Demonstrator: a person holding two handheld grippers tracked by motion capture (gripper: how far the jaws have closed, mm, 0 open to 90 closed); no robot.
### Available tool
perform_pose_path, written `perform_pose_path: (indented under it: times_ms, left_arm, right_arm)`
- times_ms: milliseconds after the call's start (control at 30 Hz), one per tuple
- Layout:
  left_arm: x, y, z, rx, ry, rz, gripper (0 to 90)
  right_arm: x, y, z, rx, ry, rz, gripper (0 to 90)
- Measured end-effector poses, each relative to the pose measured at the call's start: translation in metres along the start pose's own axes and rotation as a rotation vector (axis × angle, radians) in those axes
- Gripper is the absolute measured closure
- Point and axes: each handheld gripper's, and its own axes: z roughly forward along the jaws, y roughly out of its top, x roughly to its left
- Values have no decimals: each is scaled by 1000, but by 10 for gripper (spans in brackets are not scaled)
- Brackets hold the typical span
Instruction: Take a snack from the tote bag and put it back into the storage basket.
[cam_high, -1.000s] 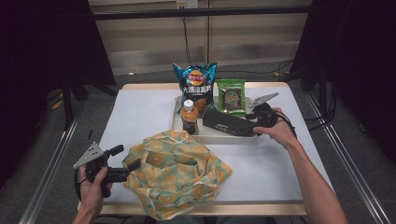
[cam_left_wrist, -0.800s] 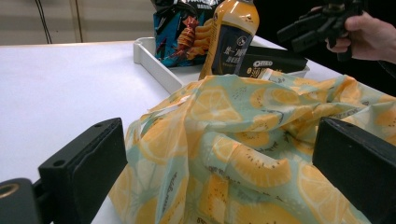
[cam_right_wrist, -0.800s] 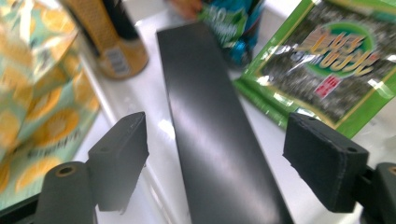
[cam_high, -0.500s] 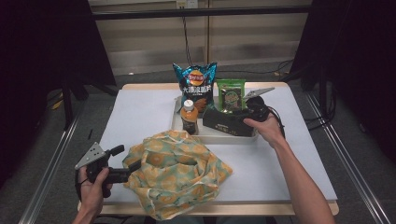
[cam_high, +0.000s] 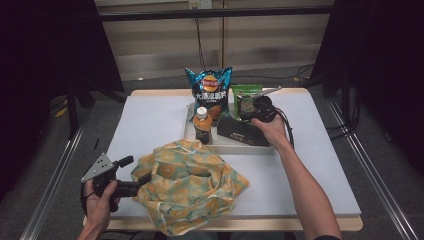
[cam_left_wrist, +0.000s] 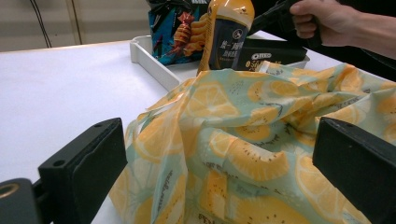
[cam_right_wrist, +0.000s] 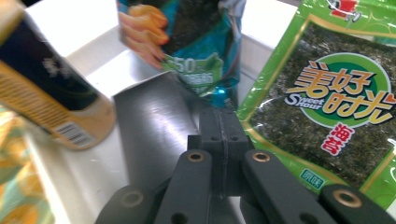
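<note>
A lemon-print cloth bag (cam_high: 187, 190) lies crumpled at the table's front. My left gripper (cam_high: 142, 182) is open at its left edge, the jaws standing wide on either side of the cloth (cam_left_wrist: 252, 154) without pressing it. On a white tray (cam_high: 235, 146) stand a blue chip bag (cam_high: 208, 92), a green seaweed packet (cam_high: 245, 100), an orange-capped bottle (cam_high: 202, 125) and a black biscuit box (cam_high: 237, 132). My right gripper (cam_right_wrist: 223, 114) has just been closing and is shut, pad against pad. Its tips sit just below the chip bag's (cam_right_wrist: 187, 42) lower corner, left of the seaweed packet (cam_right_wrist: 327, 107).
The tray's white rim (cam_left_wrist: 149, 60) lies between the cloth bag and the bottle (cam_left_wrist: 226, 35). White tabletop (cam_high: 145, 125) stretches to the left of the tray and also to its right. Dark frames and cables surround the table.
My right hand has moved left over the tray, from the box's right end to the seaweed packet and chip bag. The left hand and the cloth bag have stayed put.
</note>
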Motion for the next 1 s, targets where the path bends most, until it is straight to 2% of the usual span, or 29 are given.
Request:
perform_pose_path:
  times_ms: [67, 133, 200, 333, 367, 433, 500, 567, 600, 667, 700, 833, 900, 967, 1000]
  left_arm:
    - [0, 0, 0, 3, 2, 4, 27]
    - [0, 0, 0, 1, -15, 10, 27]
    - [0, 0, 0, 1, -8, 11, 27]
    - [0, 0, 0, -3, -16, 10, 27]
    - [0, 0, 0, -3, -15, 11, 27]
    - [0, 0, 0, -3, -16, 11, 27]
    - [0, 0, 0, -4, -15, 11, 27]
    - [0, 0, -1, -1, -3, 9, 27]
    - [0, 0, -1, -1, -3, 10, 27]
    - [0, 0, 0, -6, -16, 12, 27]
    - [0, 0, -1, -2, -5, 12, 27]
    - [0, 0, -1, -4, 1, 7, 27]
    - [1, 0, -1, 1, 12, 8, 24]
    - [2, 0, -1, 0, 17, 5, 25]
    - [2, 0, -1, 1, 19, 6, 25]
  right_arm:
    - [1, 2, 4, 17, -21, -7, 900]
    - [4, 4, 8, 31, -14, -23, 900]
    - [8, 7, 12, 46, -18, -39, 900]
    - [13, 6, 16, 67, 18, -50, 900]
    - [15, 6, 17, 72, 5, -60, 900]
    - [16, 5, 16, 79, 21, -57, 900]
    - [17, 6, 16, 75, 40, -62, 900]
    - [20, 6, 16, 81, 38, -72, 900]
    - [20, 6, 16, 77, 58, -76, 900]
    - [23, 5, 16, 82, 57, -76, 900]
    - [23, 5, 16, 83, 70, -82, 900]
    - [26, 4, 14, 92, 80, -91, 900]
    - [28, 5, 14, 94, 68, -112, 900]
    - [30, 8, 11, 69, 67, -100, 900]
    - [29, 8, 9, 48, 82, -87, 900]
